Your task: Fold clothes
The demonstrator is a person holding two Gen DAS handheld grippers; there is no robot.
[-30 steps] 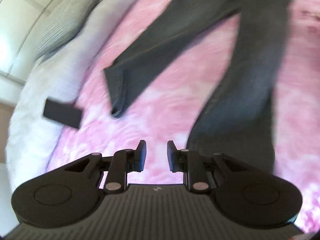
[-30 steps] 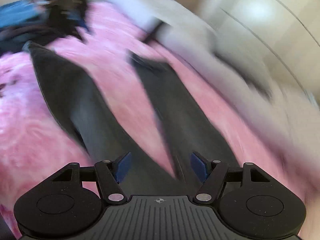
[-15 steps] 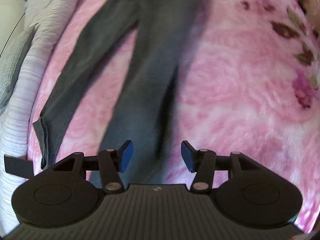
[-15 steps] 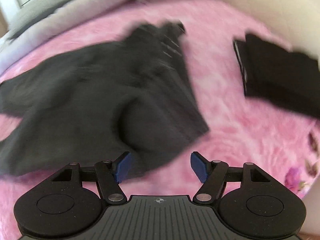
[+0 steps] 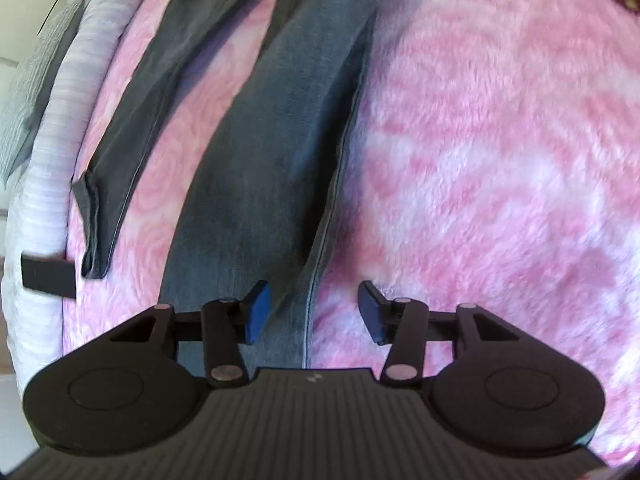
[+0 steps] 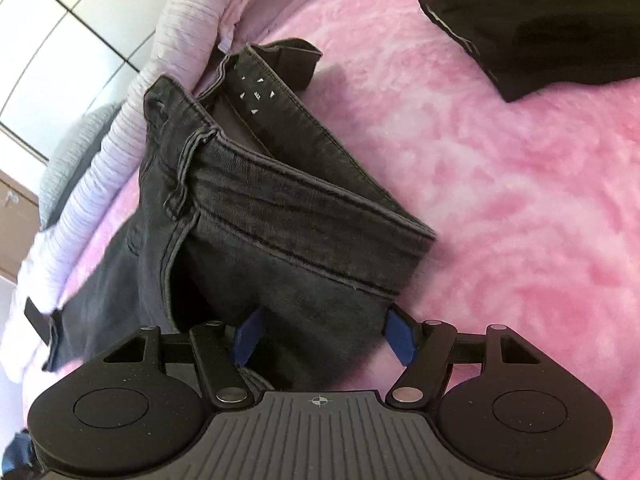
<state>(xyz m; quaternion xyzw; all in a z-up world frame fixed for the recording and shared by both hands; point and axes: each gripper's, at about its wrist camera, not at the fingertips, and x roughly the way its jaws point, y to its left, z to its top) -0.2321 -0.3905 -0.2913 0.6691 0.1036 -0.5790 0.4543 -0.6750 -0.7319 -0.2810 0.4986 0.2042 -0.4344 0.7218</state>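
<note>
On a pink fleece blanket (image 5: 500, 140), dark grey jeans (image 5: 272, 160) lie spread with both legs running lengthwise away from the left gripper (image 5: 314, 312).

Jaws wide apart and empty, the left gripper hovers over the nearer leg's hem; the right gripper (image 6: 322, 336), equally parted, holds nothing above the waistband end, which points toward a folded black garment (image 6: 560, 20).

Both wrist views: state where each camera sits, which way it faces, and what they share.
Left wrist: on the left gripper, open, facing along the jeans legs, over a hem.
Right wrist: on the right gripper, open, facing the waistband and folded black clothes.
Shared: the jeans and pink blanket; no hand shows.
</note>
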